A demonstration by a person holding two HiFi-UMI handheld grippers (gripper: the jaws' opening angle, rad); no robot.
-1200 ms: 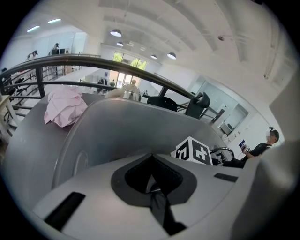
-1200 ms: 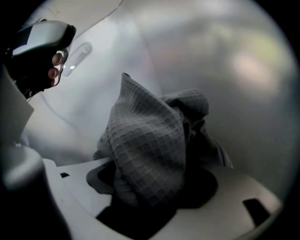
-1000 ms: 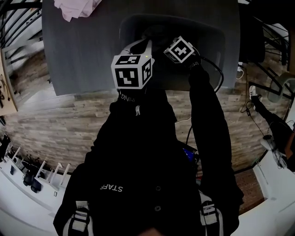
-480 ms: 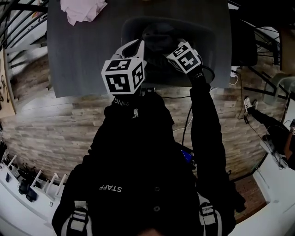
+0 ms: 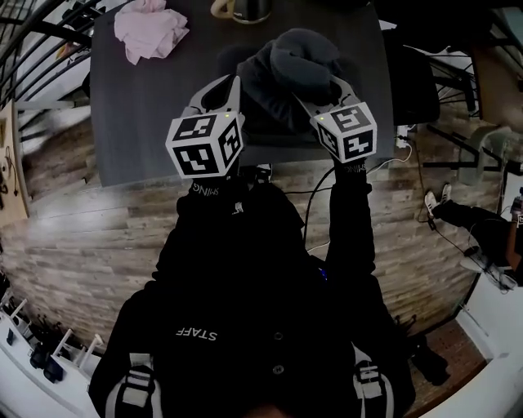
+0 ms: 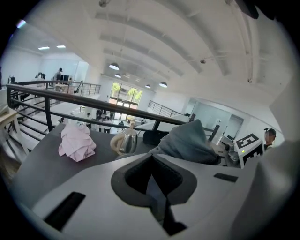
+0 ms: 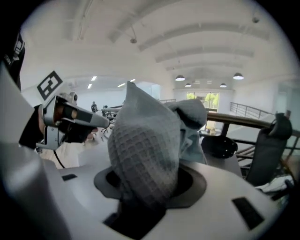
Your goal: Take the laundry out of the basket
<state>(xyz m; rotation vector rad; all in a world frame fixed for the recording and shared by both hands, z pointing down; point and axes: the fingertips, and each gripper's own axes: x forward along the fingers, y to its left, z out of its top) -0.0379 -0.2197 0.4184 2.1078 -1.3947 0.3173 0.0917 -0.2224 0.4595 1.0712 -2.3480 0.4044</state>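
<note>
A dark grey waffle-knit garment (image 5: 290, 61) hangs bunched between my two grippers, lifted above the grey basket (image 5: 274, 135), which it mostly hides. My left gripper (image 5: 233, 82) holds the garment's left edge, and in the left gripper view a thin strip of fabric sits in the closed left gripper (image 6: 157, 201). On the other side, my right gripper (image 5: 298, 86) is shut on a thick fold. In the right gripper view the garment (image 7: 145, 145) fills the right gripper (image 7: 145, 197) and hides the fingertips.
A crumpled pink cloth (image 5: 151, 28) lies on the dark table (image 5: 147, 106) at the far left, with a metal kettle (image 5: 245, 8) near the far edge. A railing (image 6: 56, 93) runs behind the table. Cables lie on the wooden floor (image 5: 98, 237) to the right.
Both grippers have come up out of the basket and toward me, carrying the grey garment with them. The bundle now sits above the basket rim.
</note>
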